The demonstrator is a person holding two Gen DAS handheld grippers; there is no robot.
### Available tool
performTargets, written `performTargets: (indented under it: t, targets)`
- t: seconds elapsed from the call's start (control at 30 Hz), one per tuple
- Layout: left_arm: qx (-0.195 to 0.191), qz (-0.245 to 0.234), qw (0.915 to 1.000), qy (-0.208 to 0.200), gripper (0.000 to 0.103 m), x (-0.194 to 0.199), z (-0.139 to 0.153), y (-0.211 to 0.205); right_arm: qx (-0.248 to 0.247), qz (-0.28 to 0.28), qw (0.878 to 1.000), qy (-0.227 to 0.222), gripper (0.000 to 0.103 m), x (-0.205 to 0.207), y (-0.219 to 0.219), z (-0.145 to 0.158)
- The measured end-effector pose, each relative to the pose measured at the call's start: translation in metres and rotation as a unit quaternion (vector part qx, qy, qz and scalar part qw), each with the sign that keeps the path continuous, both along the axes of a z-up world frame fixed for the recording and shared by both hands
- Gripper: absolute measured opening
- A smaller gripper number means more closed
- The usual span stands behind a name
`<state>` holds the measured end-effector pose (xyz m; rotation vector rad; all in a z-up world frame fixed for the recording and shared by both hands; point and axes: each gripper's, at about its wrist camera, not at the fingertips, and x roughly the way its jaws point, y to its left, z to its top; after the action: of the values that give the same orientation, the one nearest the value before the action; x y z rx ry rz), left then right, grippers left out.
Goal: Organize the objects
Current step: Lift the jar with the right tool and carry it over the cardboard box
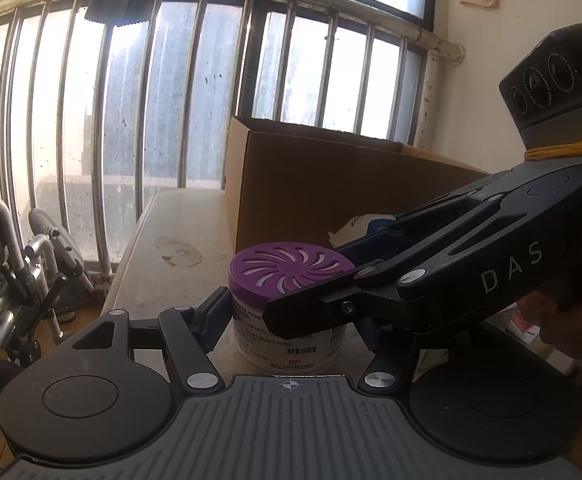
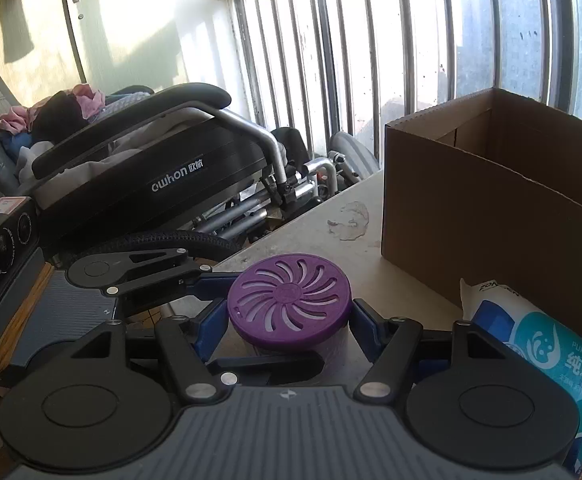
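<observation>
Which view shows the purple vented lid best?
Right wrist: the purple lid sits centred and shows whole from above, vent swirl fully visible, right tongs straddling it. Left wrist sees the lid at a shallower angle, its right edge covered by the right tongs, but shows the white jar label.

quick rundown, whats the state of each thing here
purple-lidded jar: upright on the table, lid on
left gripper: fingers around the jar body
right gripper: fingers either side of the lid
cardboard box: open-topped
wipes pack: lying beside the box
</observation>
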<state>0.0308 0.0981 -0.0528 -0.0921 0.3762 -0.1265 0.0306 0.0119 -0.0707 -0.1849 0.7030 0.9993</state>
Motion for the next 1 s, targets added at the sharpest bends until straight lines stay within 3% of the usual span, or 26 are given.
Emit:
performTargets:
  t: [0.33, 0.6, 0.8, 1.0]
  targets:
    - [0.02, -0.001, 0.9987, -0.046, 0.064, -0.012, 0.033, -0.01, 0.044, -0.015, 0.998, -0.034, 0.07, -0.016, -0.015, 0.033]
    - [0.048, -0.015, 0.9941, -0.096, 0.064, -0.006, 0.072, -0.023, 0.058, -0.02, 0.994, -0.094, 0.07, -0.021, -0.028, 0.084]
    - [0.057, -0.043, 0.9901, -0.121, 0.064, 0.038, 0.106, -0.026, 0.044, -0.032, 0.988, -0.142, 0.07, 0.006, -0.035, 0.126]
    - [0.054, -0.075, 0.9888, -0.117, 0.064, 0.103, 0.13, -0.021, 0.052, -0.068, 0.986, -0.141, 0.07, 0.07, -0.033, 0.153]
